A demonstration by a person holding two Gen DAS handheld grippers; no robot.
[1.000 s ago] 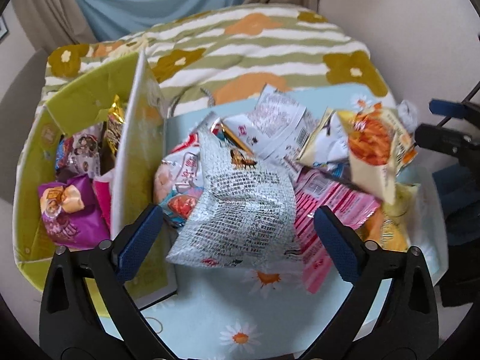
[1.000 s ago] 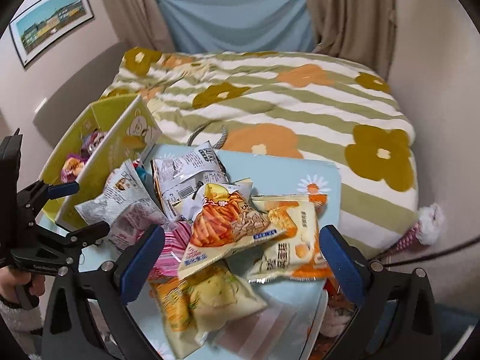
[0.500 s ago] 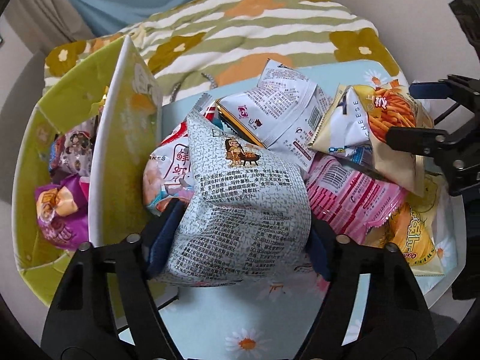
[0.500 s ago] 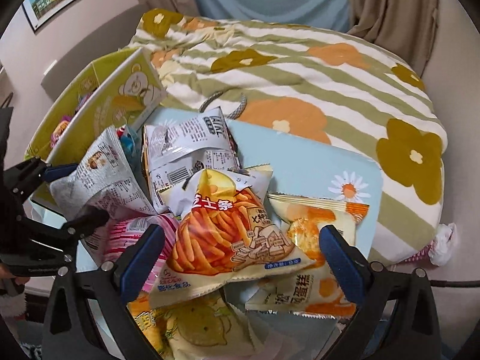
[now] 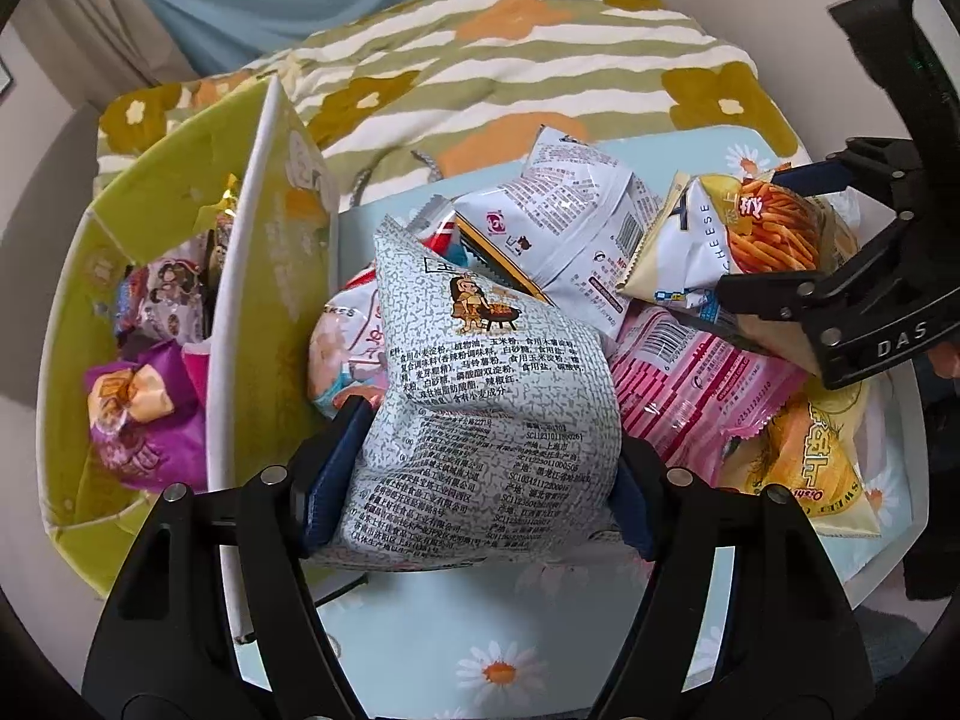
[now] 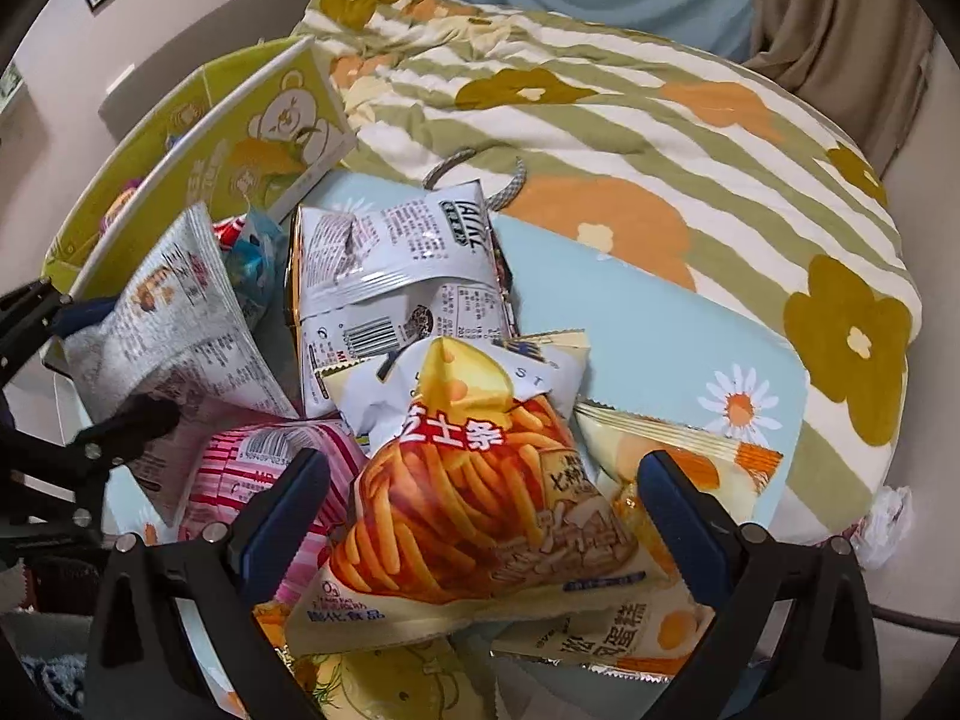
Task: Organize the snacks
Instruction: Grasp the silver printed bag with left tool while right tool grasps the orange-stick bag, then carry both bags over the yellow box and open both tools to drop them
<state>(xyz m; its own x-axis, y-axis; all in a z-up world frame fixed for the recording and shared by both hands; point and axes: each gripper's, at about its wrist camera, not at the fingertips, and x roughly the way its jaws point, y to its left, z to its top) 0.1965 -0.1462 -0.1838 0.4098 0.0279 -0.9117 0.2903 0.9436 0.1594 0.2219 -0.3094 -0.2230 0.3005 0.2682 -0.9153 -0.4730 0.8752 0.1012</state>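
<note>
The left gripper (image 5: 480, 474) was squeezed tight on a silver snack bag (image 5: 486, 396) covered in small Chinese print with a cartoon figure, held just above the snack pile on the daisy table (image 5: 498, 648), beside the green box (image 5: 150, 216). The right gripper (image 6: 480, 516) had its jaws apart on either side of an orange stick-snack bag (image 6: 474, 498), not pinching it. That bag read "CHEESE" on its side, and the gripper's frame said "DAS".
</note>
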